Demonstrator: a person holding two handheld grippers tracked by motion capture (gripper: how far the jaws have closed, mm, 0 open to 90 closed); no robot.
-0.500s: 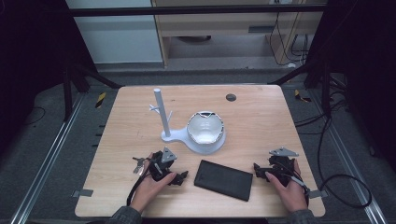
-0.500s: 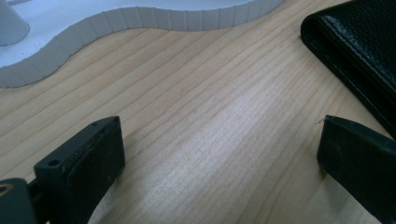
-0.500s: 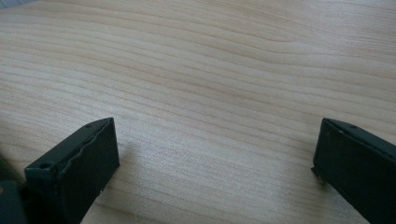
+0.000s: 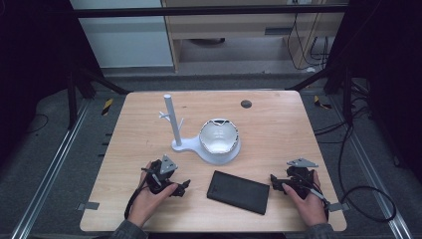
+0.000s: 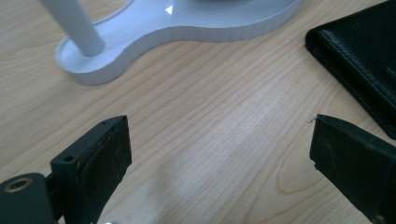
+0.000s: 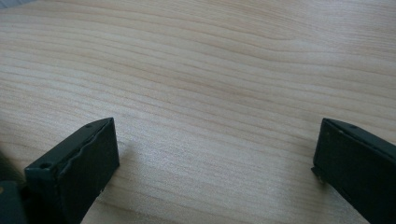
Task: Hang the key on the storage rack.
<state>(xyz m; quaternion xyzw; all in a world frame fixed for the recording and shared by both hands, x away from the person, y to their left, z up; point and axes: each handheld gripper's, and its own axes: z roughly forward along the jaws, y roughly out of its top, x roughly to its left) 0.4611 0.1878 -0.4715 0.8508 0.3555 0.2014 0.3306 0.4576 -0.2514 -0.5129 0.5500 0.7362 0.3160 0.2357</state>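
A flat black leather case (image 4: 238, 191) lies on the wooden table (image 4: 278, 129) near its front edge, between the two hands. Behind it stands a white stand (image 4: 185, 145) with an upright post (image 4: 171, 119) and a round white bowl-shaped piece (image 4: 219, 135) on its wide end. My left gripper (image 4: 174, 184) rests low on the table left of the case, open, with bare wood between its pads (image 5: 102, 154); the stand's base (image 5: 154, 32) and a corner of the case (image 5: 359, 56) lie ahead of it. My right gripper (image 4: 281, 180) sits right of the case, open (image 6: 215, 154) over bare wood.
A small dark round mark (image 4: 246, 104) sits near the table's far edge. Cables (image 4: 368, 199) trail off the right side onto the floor. Metal rails (image 4: 45, 184) run along the left and right of the table.
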